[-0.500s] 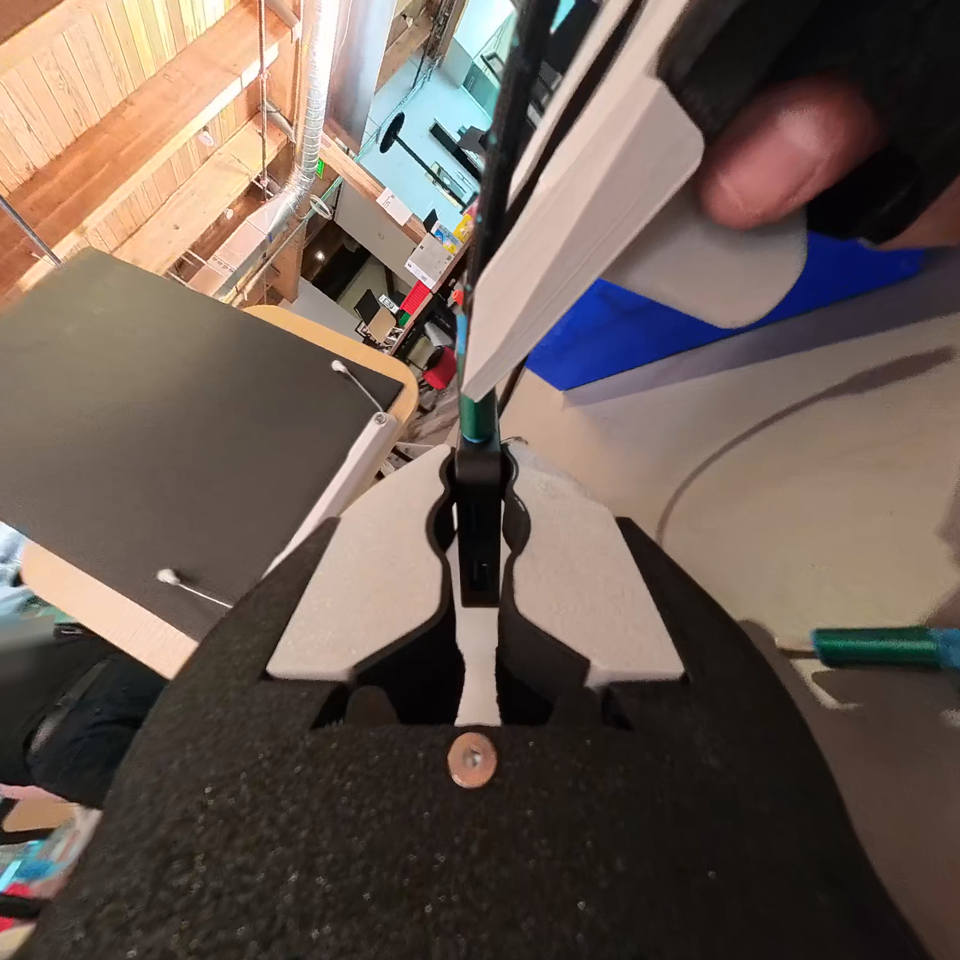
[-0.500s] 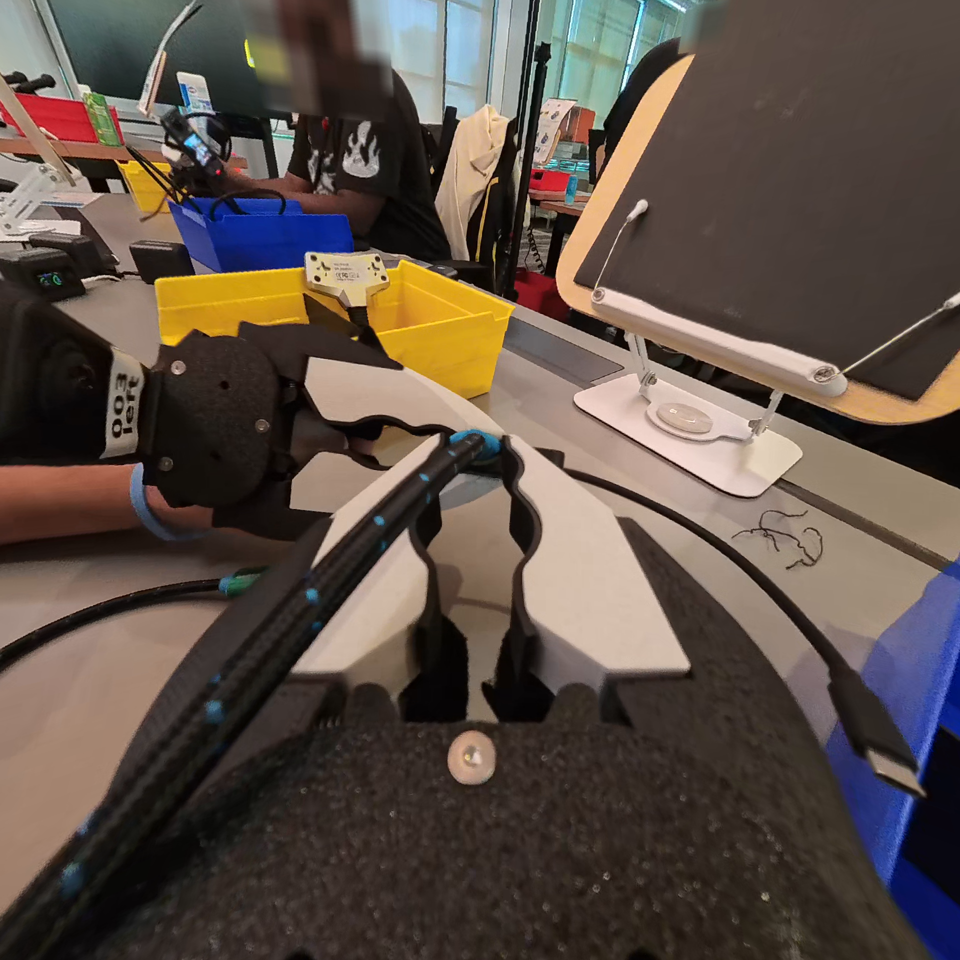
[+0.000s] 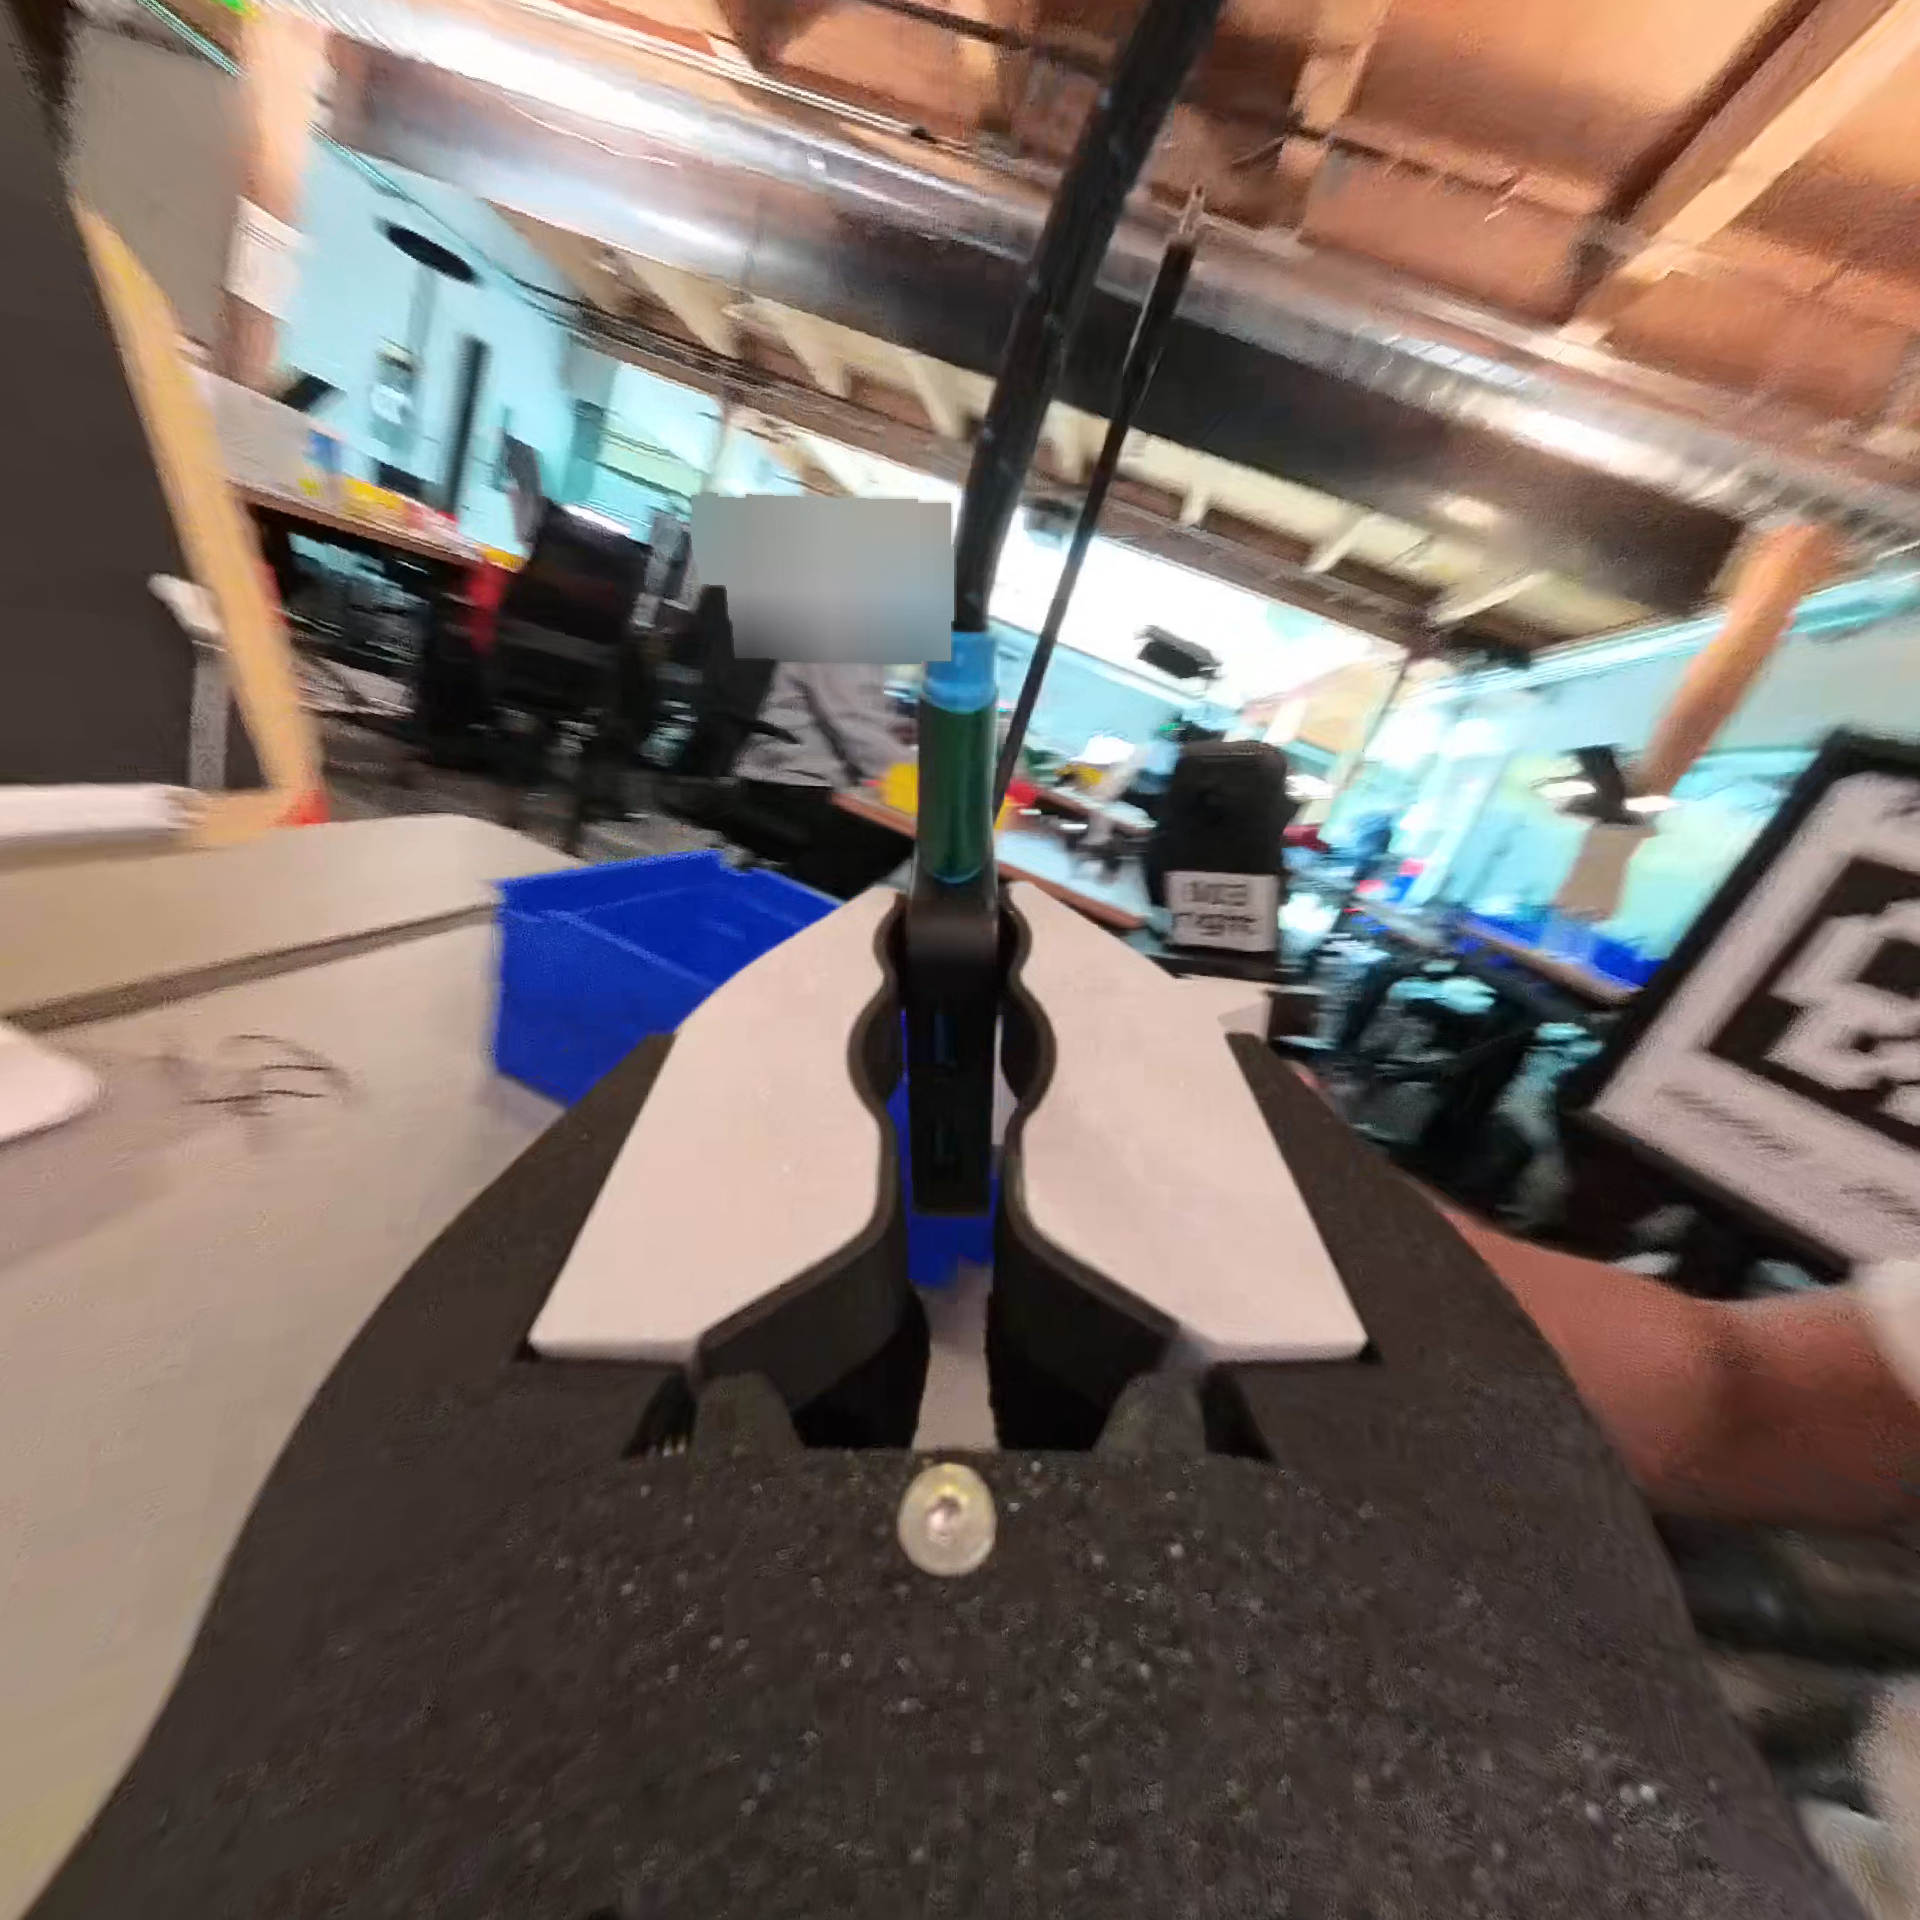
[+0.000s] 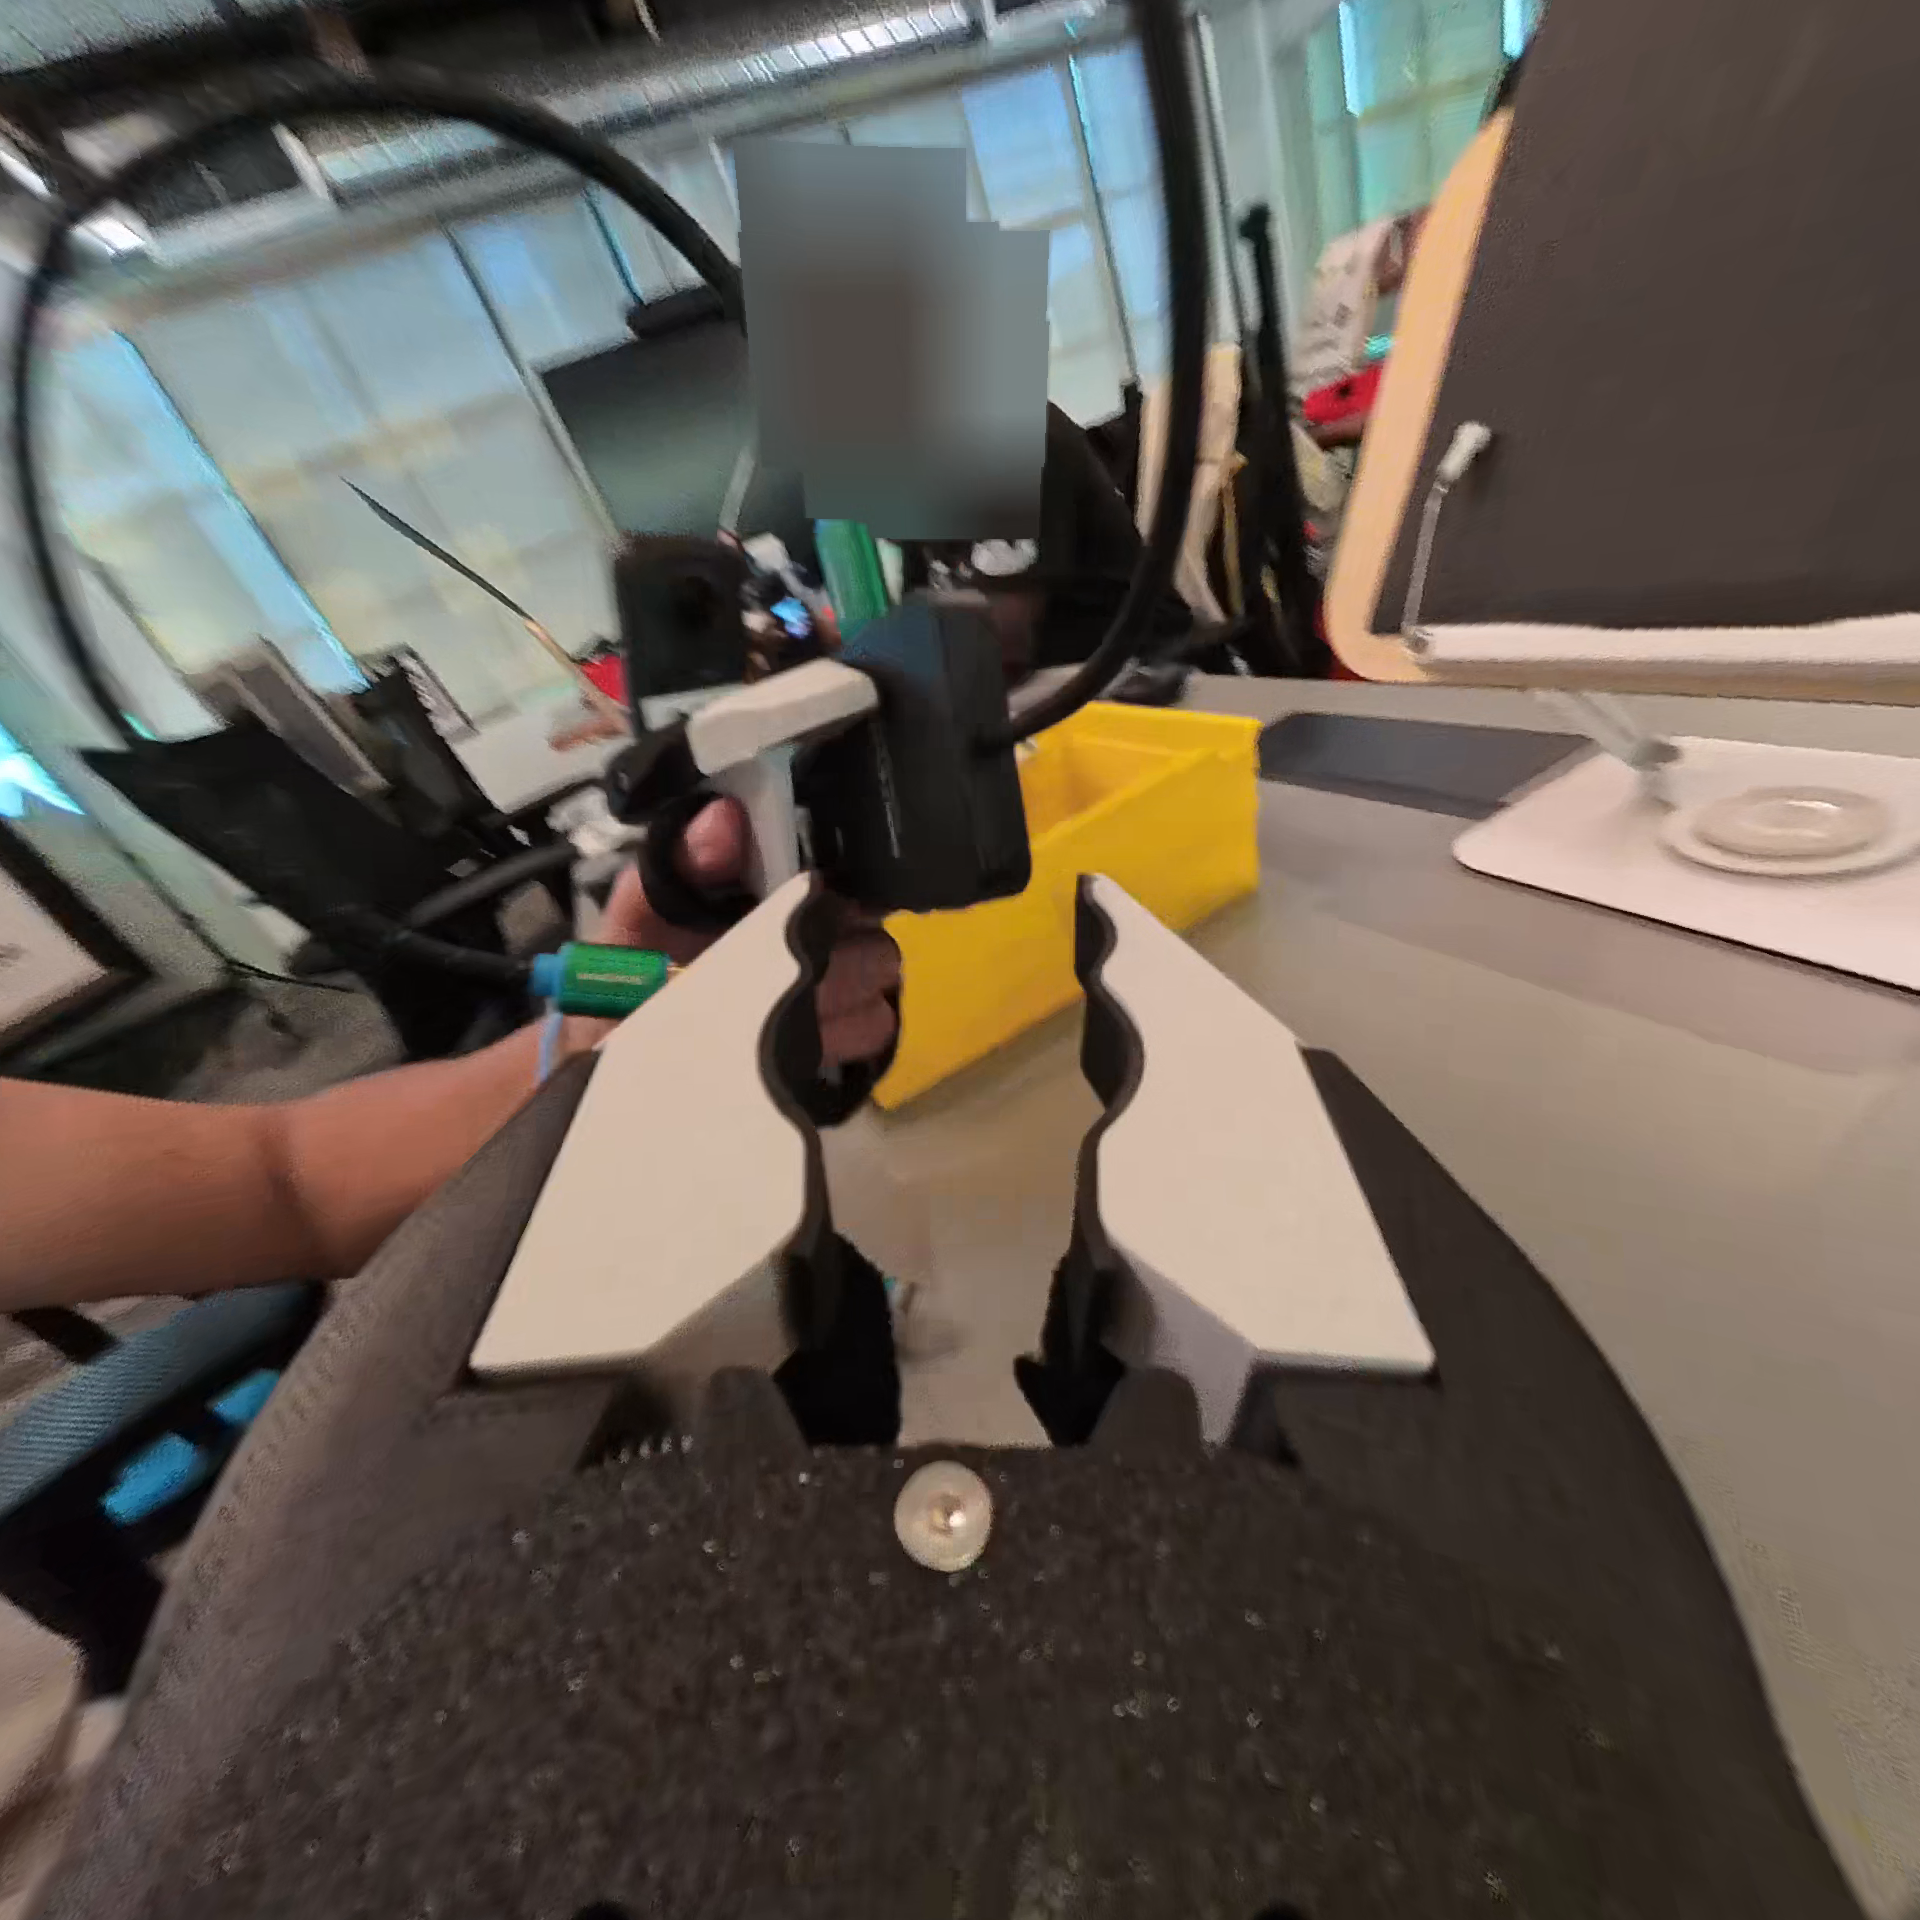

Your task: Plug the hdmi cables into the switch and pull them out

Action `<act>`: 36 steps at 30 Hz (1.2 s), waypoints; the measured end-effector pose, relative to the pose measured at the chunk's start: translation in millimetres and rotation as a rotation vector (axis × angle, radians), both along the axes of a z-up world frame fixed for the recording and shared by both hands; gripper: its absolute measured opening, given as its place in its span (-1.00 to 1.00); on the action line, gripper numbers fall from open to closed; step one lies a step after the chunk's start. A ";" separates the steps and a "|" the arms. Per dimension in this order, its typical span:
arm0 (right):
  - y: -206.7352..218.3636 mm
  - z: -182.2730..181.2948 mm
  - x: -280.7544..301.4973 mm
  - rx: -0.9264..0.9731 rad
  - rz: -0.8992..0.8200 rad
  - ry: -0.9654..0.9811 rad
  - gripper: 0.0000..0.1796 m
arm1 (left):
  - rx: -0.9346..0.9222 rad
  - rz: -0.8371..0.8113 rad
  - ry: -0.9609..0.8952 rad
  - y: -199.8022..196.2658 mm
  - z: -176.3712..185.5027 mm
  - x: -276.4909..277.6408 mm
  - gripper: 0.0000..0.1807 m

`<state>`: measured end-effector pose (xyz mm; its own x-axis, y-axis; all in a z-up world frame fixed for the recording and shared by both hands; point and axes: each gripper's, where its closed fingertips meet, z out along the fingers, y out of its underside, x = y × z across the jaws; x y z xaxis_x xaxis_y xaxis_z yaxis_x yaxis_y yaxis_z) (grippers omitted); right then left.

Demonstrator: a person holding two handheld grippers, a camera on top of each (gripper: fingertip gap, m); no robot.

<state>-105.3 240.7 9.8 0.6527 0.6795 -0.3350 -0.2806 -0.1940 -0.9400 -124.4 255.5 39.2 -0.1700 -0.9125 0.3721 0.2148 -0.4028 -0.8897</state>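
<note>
Gripping the switch, left side only

Left gripper [image 3: 951, 997] has its fingers closed tight on a slim black device, the switch [image 3: 948, 1049], held edge-on between the pads and standing upright. Ports show faintly along its near edge. A green-and-blue HDMI connector [image 3: 956, 774] sits in the top end of the switch, and its black braided cable [image 3: 1049, 312] runs up out of frame. A thinner black wire runs alongside it. Blue bin [image 3: 623, 966] sits behind the gripper on the grey table [image 3: 208, 1299]. Left wrist view is motion-blurred.

Right gripper [image 4: 945, 1039] has its fingers spread wide apart, nothing between them, hovering over the table. In the right wrist view the other gripper is seen farther off, raised above the table, with a hand [image 4: 707, 852] around its grip. A second green HDMI connector [image 4: 608, 977] hangs free near that wrist, on a black cable looping up high. Yellow bin [image 4: 1143, 862] rests on the table behind. White stand with a black board [image 4: 1714, 312] at right, well apart from both grippers.
</note>
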 end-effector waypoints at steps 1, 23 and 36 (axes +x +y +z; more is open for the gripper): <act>-4.6 6.3 -4.9 0.009 0.033 0.032 -0.48 | -0.033 -0.049 -0.009 -8.4 3.4 0.4 -0.85; -69.4 138.1 220.0 0.182 -0.445 -0.095 -0.86 | -0.022 0.133 0.221 -45.7 -27.1 -86.2 -0.73; 22.2 7.4 353.2 -0.240 -0.820 -0.660 -0.86 | 0.063 0.360 0.330 -100.8 -87.6 -160.3 -0.84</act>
